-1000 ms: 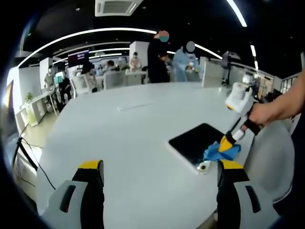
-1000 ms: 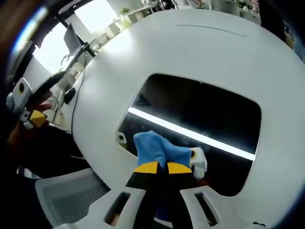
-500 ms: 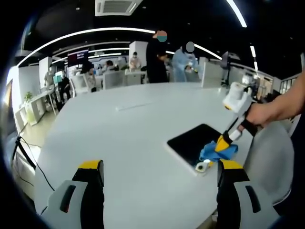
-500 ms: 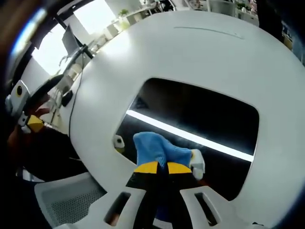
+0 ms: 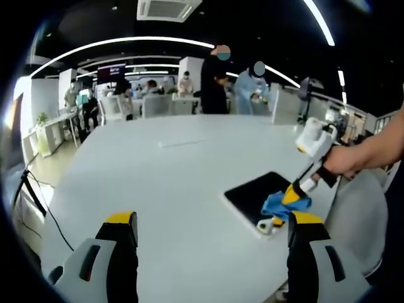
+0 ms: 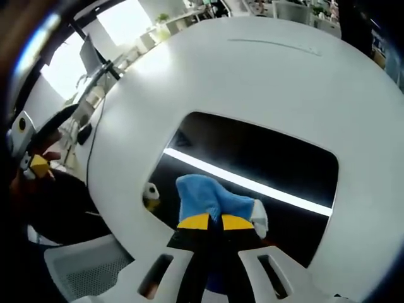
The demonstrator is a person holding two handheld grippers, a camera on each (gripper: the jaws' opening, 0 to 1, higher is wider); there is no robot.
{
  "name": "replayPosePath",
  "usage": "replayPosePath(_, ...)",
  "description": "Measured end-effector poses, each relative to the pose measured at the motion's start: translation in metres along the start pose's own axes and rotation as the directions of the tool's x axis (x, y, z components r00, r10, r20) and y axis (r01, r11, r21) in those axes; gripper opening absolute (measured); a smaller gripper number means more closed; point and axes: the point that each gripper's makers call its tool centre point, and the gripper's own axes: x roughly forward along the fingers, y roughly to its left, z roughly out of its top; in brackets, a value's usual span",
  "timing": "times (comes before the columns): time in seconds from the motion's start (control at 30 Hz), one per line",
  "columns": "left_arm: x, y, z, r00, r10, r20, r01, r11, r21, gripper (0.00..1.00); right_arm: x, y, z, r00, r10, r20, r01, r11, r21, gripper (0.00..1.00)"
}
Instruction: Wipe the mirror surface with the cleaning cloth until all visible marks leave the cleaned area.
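An open office with long ceiling lights and people standing and sitting at the far side lies behind a broad white desk (image 5: pixel 170 183). On it, near the edge closest to the person, lies the mirror (image 6: pixel 252 170), a dark rectangle reflecting one bright light strip. The right gripper (image 6: pixel 209 222) has its jaws pressed together on the blue cleaning cloth (image 6: pixel 205 197), which rests on the mirror's near part. The left gripper (image 5: pixel 211 222) hangs above the desk with its jaws spread wide, holding nothing, well apart from the mirror.

I judge the wipe unfinished; no marks are clear enough to tell. The main risk is the mirror sliding on the smooth desk toward the edge, since nothing steadies it and the left gripper is away from it. The cloth is bunched, so a yellow jaw tip might scrape the glass.

A small white-and-yellow piece (image 6: pixel 150 194) sits at the mirror's near corner and could snag the cloth. A grey chair (image 5: pixel 355 214) stands just beyond the desk edge.
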Motion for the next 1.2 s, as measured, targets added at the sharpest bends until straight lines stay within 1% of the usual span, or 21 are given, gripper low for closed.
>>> replayPosePath(0.13, -0.001, 0.001, 0.001, 1.000, 0.002, 0.003, -0.002, 1.000, 0.006, 1.00, 0.002, -0.007, 0.008, 1.000, -0.011, 0.005, 0.011, 1.000, -0.002, 0.00)
replayPosePath(0.2, -0.001, 0.001, 0.002, 1.000, 0.001, 0.010, -0.001, 1.000, 0.022, 1.00, 0.003, -0.011, 0.012, 1.000, -0.014, 0.007, 0.014, 1.000, 0.004, 0.00)
replayPosePath(0.3, -0.001, 0.001, -0.002, 1.000, 0.003, -0.012, -0.003, 0.999, 0.033, 1.00, 0.004, -0.014, 0.016, 1.000, -0.017, 0.008, 0.017, 1.000, 0.006, 0.00)
replayPosePath(0.6, 0.001, 0.004, -0.005, 1.000, -0.001, -0.018, 0.002, 0.999, 0.039, 1.00, 0.008, -0.020, 0.029, 1.000, -0.025, 0.010, 0.025, 1.000, 0.007, 0.00)
replayPosePath(0.77, 0.004, 0.003, -0.007, 0.999, -0.010, -0.038, 0.013, 0.998, 0.062, 1.00, 0.011, -0.025, 0.038, 0.999, -0.031, 0.015, 0.031, 0.999, 0.008, 0.00)
replayPosePath(0.83, 0.007, 0.001, -0.011, 0.998, -0.031, -0.062, 0.034, 0.998, 0.048, 1.00, 0.012, -0.027, 0.041, 0.999, -0.033, 0.015, 0.032, 0.999, 0.010, 0.00)
replayPosePath(1.2, 0.008, 0.004, -0.013, 0.998, -0.022, -0.062, 0.024, 0.999, 0.039, 1.00, 0.015, -0.039, 0.059, 0.998, -0.058, 0.028, 0.058, 0.998, 0.008, 0.00)
